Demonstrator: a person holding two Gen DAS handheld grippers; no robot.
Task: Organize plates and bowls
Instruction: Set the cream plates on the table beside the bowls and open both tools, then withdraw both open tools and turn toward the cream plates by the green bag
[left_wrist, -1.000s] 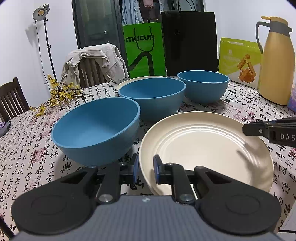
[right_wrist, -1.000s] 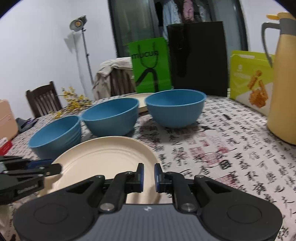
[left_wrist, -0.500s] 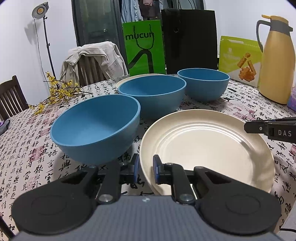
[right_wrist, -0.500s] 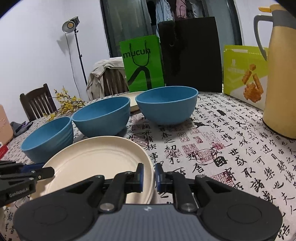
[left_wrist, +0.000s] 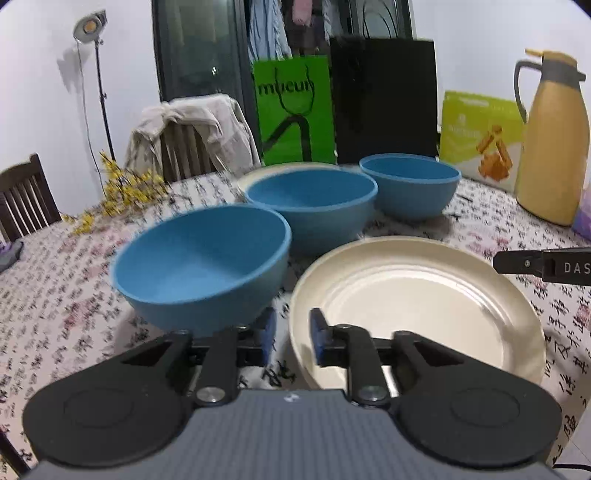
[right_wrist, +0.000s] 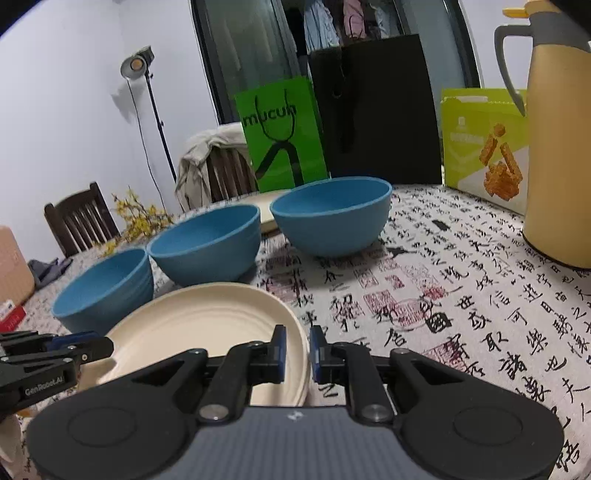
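Two grippers are flanking one cream plate that is lying flat on the calligraphy-print tablecloth. The left gripper is sitting at the plate's near left edge: its jaws have just been opening and are now standing apart, with the plate's rim lying in the gap between the blue pads and neither pad pressing on it. The right gripper is sitting at the plate's near right edge; its jaws have also just been opening, to a narrower gap, and the rim is passing between its pads with a sliver of space showing on either side, so it is not clamping the plate either. In the left wrist view the right gripper's black finger is reaching in from the right, level with the plate's far right rim.

Three blue bowls are standing in a diagonal row behind the plate. The nearest bowl is sitting just beside the plate's left side, the middle bowl is standing behind it, and the farthest bowl is standing a little apart to the right. A second cream plate is lying behind the middle bowl, mostly hidden.

At the back of the table a green paper bag, a black bag and a lime snack box are standing upright, with a yellow thermos jug on the right. Yellow flower sprigs are lying at the left.
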